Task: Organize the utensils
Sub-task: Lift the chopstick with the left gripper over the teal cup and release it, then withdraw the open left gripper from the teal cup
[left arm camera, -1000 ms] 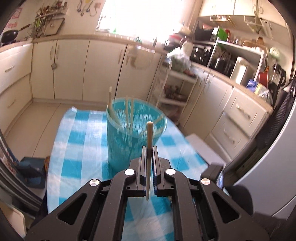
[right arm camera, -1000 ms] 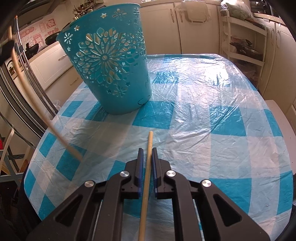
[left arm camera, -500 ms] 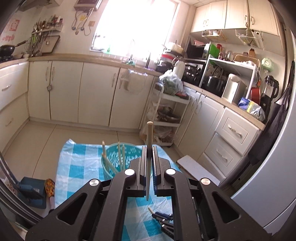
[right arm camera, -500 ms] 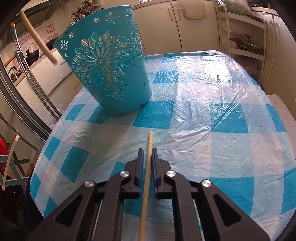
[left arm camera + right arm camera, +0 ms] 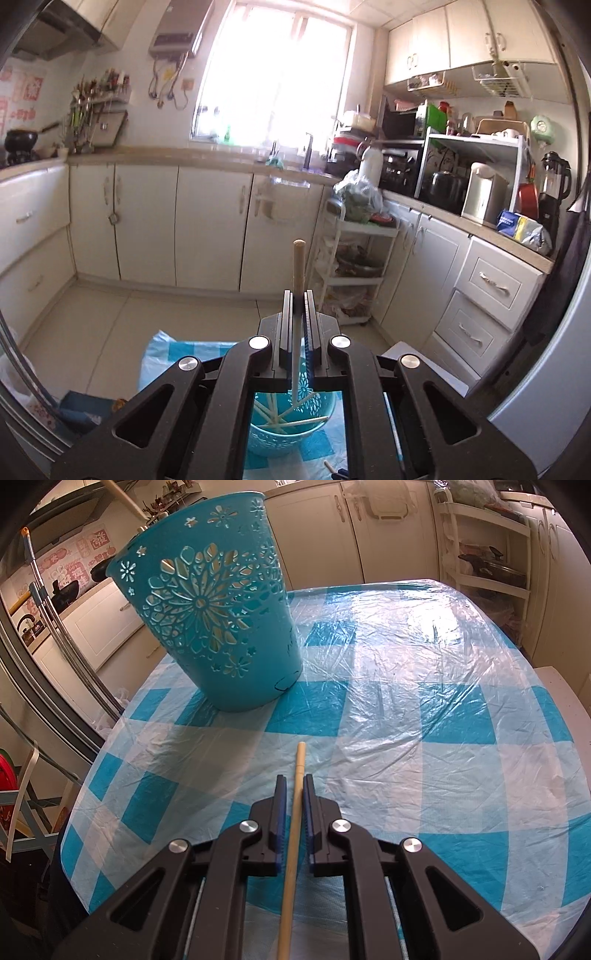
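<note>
The black left gripper's [image 5: 298,295] frame hid most of the perforated teal plastic basket [image 5: 291,435]; the right-held pale wooden chopstick's [image 5: 293,834] rear end ran off-frame.

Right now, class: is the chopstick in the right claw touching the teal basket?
Apart. The right wrist view shows the chopstick ending over bare checked tablecloth, with cloth visible between its tip and the teal basket.

The basket [image 5: 218,620] is standing on the tablecloth [image 5: 424,709], toward its far left part, with several chopsticks [image 5: 284,415] leaning inside it. Nearer than the basket, a chopstick [image 5: 293,834] is sitting between the right gripper's [image 5: 293,786] fingers, its tip pointing toward the basket's base. Above the basket, another chopstick [image 5: 297,314] is standing upright in the left gripper [image 5: 298,299].
</note>
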A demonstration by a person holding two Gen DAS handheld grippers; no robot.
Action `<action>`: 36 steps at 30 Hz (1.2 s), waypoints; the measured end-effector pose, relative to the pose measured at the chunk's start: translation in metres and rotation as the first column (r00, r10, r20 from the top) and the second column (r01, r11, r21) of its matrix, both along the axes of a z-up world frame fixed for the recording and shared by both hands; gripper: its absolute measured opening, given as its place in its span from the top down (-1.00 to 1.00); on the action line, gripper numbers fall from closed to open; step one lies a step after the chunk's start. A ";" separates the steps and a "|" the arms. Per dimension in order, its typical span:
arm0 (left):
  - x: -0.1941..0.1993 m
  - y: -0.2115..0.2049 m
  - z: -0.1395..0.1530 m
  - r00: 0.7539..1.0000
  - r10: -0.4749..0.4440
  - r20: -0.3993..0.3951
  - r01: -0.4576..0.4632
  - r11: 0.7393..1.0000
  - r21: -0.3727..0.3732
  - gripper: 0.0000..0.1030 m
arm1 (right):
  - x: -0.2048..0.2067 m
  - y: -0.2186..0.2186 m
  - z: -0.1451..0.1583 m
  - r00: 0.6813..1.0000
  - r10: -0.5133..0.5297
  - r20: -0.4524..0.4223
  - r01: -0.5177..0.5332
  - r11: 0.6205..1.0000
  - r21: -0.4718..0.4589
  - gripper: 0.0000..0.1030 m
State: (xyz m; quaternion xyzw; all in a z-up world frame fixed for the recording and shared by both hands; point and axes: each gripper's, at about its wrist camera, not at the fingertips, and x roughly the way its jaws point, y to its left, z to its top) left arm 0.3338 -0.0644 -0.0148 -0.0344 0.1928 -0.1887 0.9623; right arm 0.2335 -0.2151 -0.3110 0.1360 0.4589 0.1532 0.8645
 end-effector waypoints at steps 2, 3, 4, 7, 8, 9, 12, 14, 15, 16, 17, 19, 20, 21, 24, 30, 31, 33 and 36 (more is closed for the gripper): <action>0.013 -0.003 -0.014 1.000 0.012 -0.026 -0.012 1.000 0.024 0.89 | 0.000 0.000 0.000 1.000 0.000 0.000 0.000 1.000 0.001 0.81; 0.020 -0.005 -0.024 0.999 0.018 -0.045 -0.017 0.999 0.036 0.89 | 0.000 0.000 0.000 1.000 0.000 0.000 0.000 1.000 0.002 0.81; 0.025 -0.006 -0.031 0.998 0.023 -0.059 -0.020 0.999 0.043 0.89 | 0.000 0.000 0.000 1.000 0.000 0.000 0.000 1.000 0.001 0.81; 0.043 -0.012 -0.060 0.992 0.041 -0.115 -0.031 0.996 0.086 0.89 | 0.000 -0.001 0.000 1.000 0.000 0.001 0.000 1.000 0.001 0.81; 0.049 -0.013 -0.070 0.989 0.050 -0.137 -0.037 0.994 0.101 0.89 | 0.000 -0.001 0.000 1.000 0.000 0.001 0.000 1.000 0.001 0.81; 0.054 -0.013 -0.080 0.985 0.058 -0.160 -0.040 0.993 0.112 0.89 | 0.000 -0.001 0.000 1.000 0.001 0.001 -0.001 1.000 0.002 0.81; 0.063 -0.014 -0.102 0.972 0.074 -0.221 -0.043 0.989 0.144 0.86 | 0.000 -0.001 0.000 1.000 0.000 0.001 0.000 1.000 0.002 0.81; 0.063 -0.011 -0.113 0.965 0.082 -0.248 -0.044 0.987 0.154 0.74 | 0.000 -0.001 0.000 1.000 0.001 0.001 -0.001 1.000 0.002 0.81; 0.061 -0.008 -0.116 0.963 0.089 -0.254 -0.050 0.987 0.155 0.57 | 0.000 -0.001 0.000 1.000 0.001 0.000 -0.001 1.000 0.003 0.81; 0.059 -0.007 -0.118 0.962 0.097 -0.256 -0.058 0.986 0.157 0.45 | 0.000 -0.002 0.000 1.000 0.000 0.000 0.000 1.000 0.004 0.81; 0.054 -0.002 -0.120 0.961 0.113 -0.253 -0.074 0.985 0.158 0.20 | 0.000 -0.002 0.000 1.000 0.000 -0.001 0.000 1.000 0.006 0.81; 0.044 0.008 -0.120 0.962 0.131 -0.241 -0.098 0.985 0.145 -0.02 | 0.000 -0.002 -0.001 1.000 -0.001 -0.002 0.001 1.000 0.009 0.81; 0.040 0.012 -0.121 0.961 0.137 -0.239 -0.105 0.985 0.140 -0.10 | 0.000 -0.001 -0.001 1.000 -0.001 -0.002 0.001 1.000 0.008 0.81; 0.034 0.018 -0.123 0.959 0.147 -0.242 -0.117 0.984 0.134 -0.18 | 0.000 -0.001 -0.001 1.000 -0.001 -0.002 0.001 1.000 0.006 0.81; 0.015 0.034 -0.136 0.948 0.174 -0.267 -0.143 0.981 0.133 -0.27 | 0.000 0.000 0.000 1.000 0.001 0.000 -0.001 1.000 -0.007 0.81; -0.015 0.061 -0.171 0.910 0.229 -0.345 -0.186 0.971 0.152 -0.46 | -0.001 0.014 0.003 1.000 0.015 0.012 -0.014 0.995 -0.097 0.81; -0.019 0.064 -0.177 0.906 0.234 -0.353 -0.189 0.969 0.157 -0.47 | -0.001 0.015 0.003 1.000 0.017 0.013 -0.015 0.994 -0.108 0.81; -0.025 0.065 -0.187 0.901 0.247 -0.356 -0.193 0.965 0.180 -0.53 | -0.001 0.018 0.004 1.000 0.022 0.015 -0.020 0.992 -0.128 0.81; -0.032 0.066 -0.201 0.890 0.256 -0.378 -0.193 0.961 0.197 -0.54 | -0.002 0.021 0.005 1.000 0.022 0.019 -0.019 0.986 -0.167 0.87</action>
